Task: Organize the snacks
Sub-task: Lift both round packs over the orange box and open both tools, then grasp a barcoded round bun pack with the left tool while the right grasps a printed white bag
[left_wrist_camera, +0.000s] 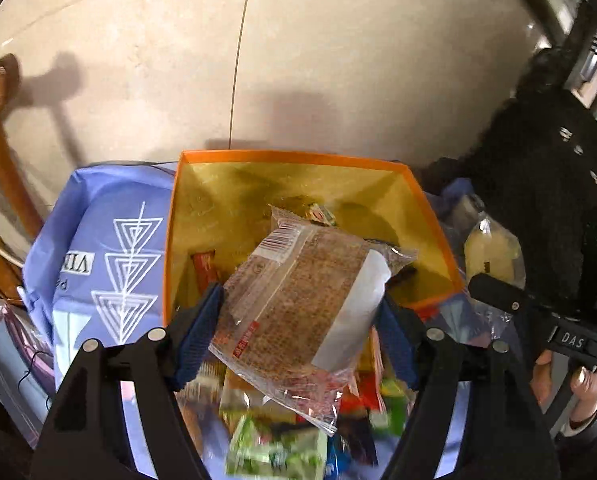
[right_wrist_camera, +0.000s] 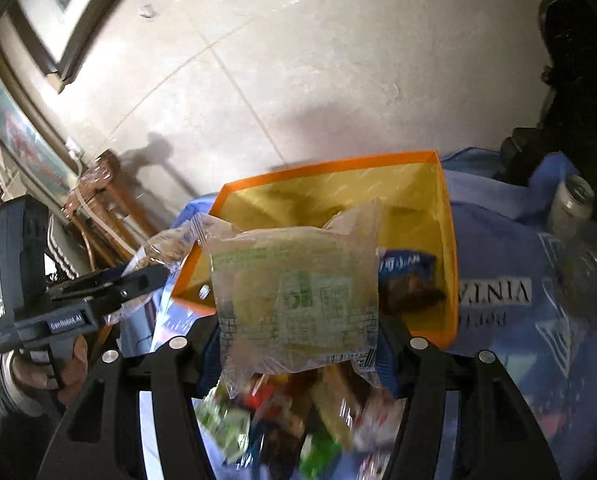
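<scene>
Left gripper (left_wrist_camera: 298, 312): blue-padded fingers (left_wrist_camera: 200, 328) clenched on a clear-wrapped brown cracker packet (left_wrist_camera: 298, 300), held over the near edge of the orange-rimmed, yellow-lined cardboard box (left_wrist_camera: 290, 156). Right gripper (right_wrist_camera: 298, 348): fingers clenched on a clear-wrapped pale yellow pastry packet (right_wrist_camera: 294, 296), likewise held above the box's near edge. Inside the box: a few small wrapped snacks, including a blue wrapper (right_wrist_camera: 408, 266). Before the box: blurred pile of mixed colourful snack packets (left_wrist_camera: 282, 432). Under the box: lilac printed cloth bag (left_wrist_camera: 106, 248).
</scene>
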